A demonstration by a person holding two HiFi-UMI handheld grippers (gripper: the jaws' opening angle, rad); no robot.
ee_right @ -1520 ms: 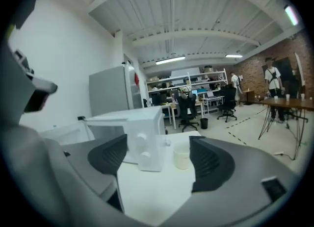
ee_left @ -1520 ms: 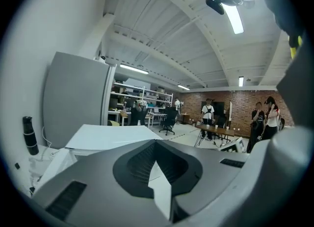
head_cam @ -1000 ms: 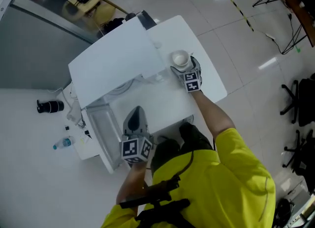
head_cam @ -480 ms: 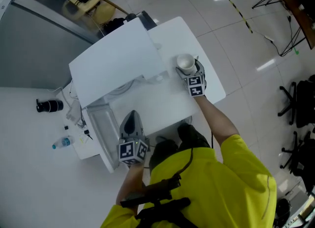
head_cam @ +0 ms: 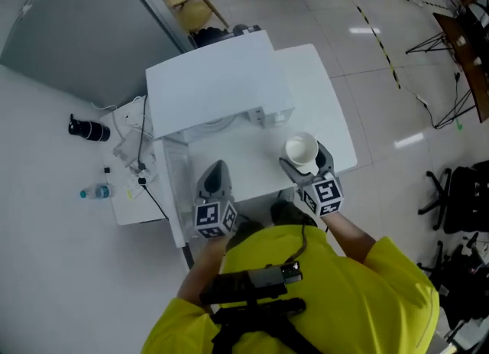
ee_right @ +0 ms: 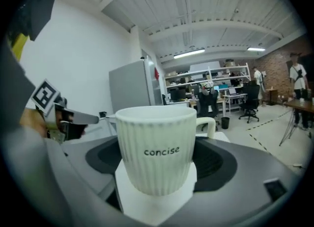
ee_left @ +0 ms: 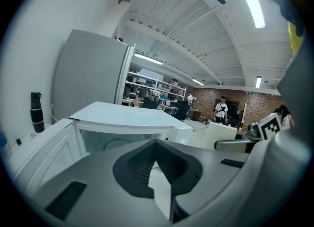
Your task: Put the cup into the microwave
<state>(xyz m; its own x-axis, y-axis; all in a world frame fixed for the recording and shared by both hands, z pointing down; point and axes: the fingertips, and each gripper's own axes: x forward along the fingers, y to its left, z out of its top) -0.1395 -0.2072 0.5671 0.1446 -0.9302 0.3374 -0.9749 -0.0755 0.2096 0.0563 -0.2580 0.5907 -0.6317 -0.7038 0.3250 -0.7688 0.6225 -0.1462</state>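
A white table (head_cam: 336,108) stands on a pale glossy floor (head_cam: 367,215). A white microwave (head_cam: 218,85) sits directly on the tabletop and takes up the part toward 10 o'clock. Its door (head_cam: 174,196) hangs open toward 7 o'clock. The tabletop itself shows at the microwave's 3 o'clock. A tangle of cables (head_cam: 137,142) lies at the microwave's 9 o'clock. Farther out at 9 o'clock, on a white surface (head_cam: 46,230), is a black bottle (head_cam: 88,128), and toward 8 o'clock a small clear water bottle (head_cam: 95,191).

Bright overhead strip lights (ee_left: 254,8), glare on floor (head_cam: 409,140), fisheye-dark corners
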